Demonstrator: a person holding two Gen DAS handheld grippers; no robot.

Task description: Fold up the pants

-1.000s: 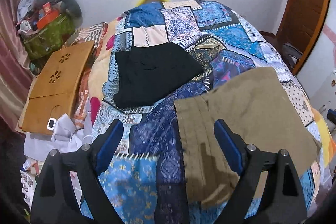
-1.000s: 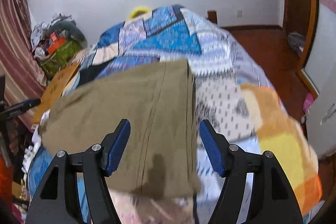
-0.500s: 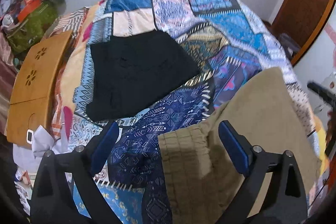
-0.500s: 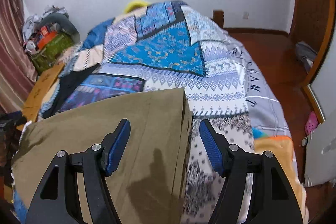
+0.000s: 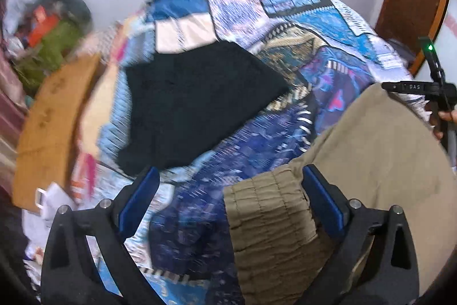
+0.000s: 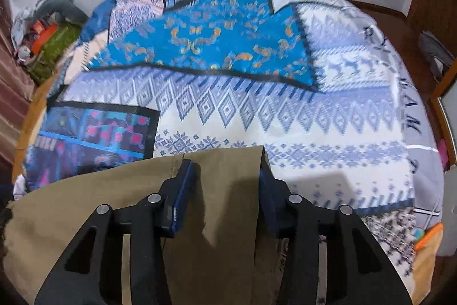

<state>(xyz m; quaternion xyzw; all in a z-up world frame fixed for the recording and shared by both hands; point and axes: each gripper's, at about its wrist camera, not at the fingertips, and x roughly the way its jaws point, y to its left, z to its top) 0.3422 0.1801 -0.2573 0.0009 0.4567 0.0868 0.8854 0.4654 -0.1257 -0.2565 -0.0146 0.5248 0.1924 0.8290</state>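
khaki pants (image 5: 380,162): lower right of frame, partly folded on quilt (image 6: 285,116) | left gripper (image 5: 231,202): jaws just widened, holding nothing | right gripper (image 6: 225,199): jaws just narrowing astride pant edge, grip unclear | final folds left

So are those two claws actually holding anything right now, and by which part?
Nothing is gripped yet. The left gripper is open over the khaki pants' waistband; the right gripper has just been closing astride the hem corner.
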